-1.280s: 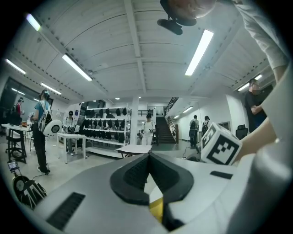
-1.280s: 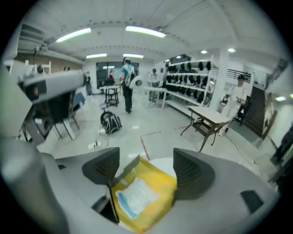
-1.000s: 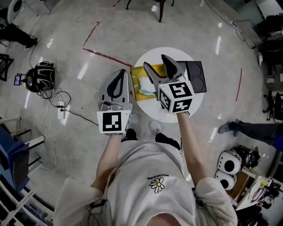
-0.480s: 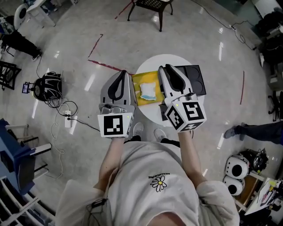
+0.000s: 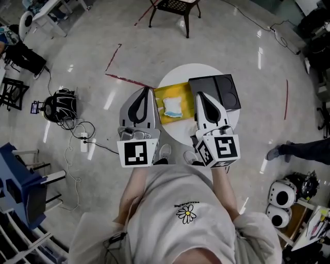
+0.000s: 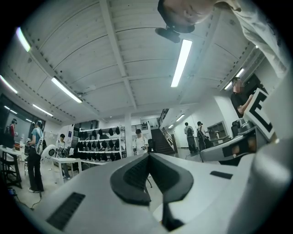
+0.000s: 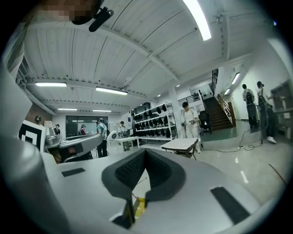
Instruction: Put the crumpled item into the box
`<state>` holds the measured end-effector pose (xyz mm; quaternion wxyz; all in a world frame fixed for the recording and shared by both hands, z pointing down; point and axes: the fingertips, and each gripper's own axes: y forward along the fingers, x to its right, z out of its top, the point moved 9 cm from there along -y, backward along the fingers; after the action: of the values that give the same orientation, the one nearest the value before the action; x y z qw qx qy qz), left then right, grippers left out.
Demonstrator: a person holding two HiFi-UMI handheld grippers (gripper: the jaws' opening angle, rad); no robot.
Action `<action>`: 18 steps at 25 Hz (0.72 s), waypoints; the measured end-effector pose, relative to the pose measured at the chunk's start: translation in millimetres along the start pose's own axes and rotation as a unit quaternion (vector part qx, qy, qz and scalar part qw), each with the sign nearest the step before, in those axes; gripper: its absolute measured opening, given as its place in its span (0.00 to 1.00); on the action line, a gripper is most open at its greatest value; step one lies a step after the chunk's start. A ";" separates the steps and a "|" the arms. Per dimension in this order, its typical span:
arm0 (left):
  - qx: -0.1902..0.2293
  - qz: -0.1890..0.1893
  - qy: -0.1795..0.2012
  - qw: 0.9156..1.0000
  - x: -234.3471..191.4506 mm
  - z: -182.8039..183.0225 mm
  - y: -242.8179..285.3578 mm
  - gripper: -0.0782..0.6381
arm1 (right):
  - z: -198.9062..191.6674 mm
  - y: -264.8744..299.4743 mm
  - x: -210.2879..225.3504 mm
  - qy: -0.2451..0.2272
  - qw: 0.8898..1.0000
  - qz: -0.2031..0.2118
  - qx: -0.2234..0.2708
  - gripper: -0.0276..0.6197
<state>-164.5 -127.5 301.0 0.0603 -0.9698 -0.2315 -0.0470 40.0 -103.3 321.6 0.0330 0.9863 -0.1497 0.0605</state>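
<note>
The crumpled white and blue item (image 5: 171,107) lies inside the yellow box (image 5: 166,94) on the round white table (image 5: 178,131). My left gripper (image 5: 146,91) hovers at the box's left side, jaws shut and empty. On the box's right side my right gripper (image 5: 198,96) is also shut, with nothing between its pads. In the left gripper view the left gripper (image 6: 147,155) points up at the ceiling, its pads pressed together. In the right gripper view the right gripper (image 7: 145,151) is likewise closed, and a sliver of the yellow box (image 7: 139,204) shows below it.
A black tray (image 5: 221,90) with two round hollows sits at the table's far right. A dark chair (image 5: 175,7) stands beyond the table. Cables and a black bag (image 5: 59,103) lie on the floor at left. Another person's legs (image 5: 294,149) reach in from the right.
My right gripper has drawn back from over the crumpled item toward my body and its jaws have gone from open to shut. The item stays in the yellow box.
</note>
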 end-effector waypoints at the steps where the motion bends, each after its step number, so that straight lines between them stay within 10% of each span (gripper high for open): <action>1: 0.000 -0.001 -0.001 1.000 1.8 0.0 0.1 0.11 | -1.7 -1.4 1.2 0.000 1.000 -0.001 -0.003 0.05; 18: 0.005 -0.003 -0.001 1.000 12.5 3.8 5.8 0.11 | 6.6 -5.0 11.9 -0.014 1.000 -0.001 0.007 0.05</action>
<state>-150.5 -126.6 298.2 0.0649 -0.9688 -0.2348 -0.0452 53.5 -102.5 316.4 0.0239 0.9874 -0.1488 0.0479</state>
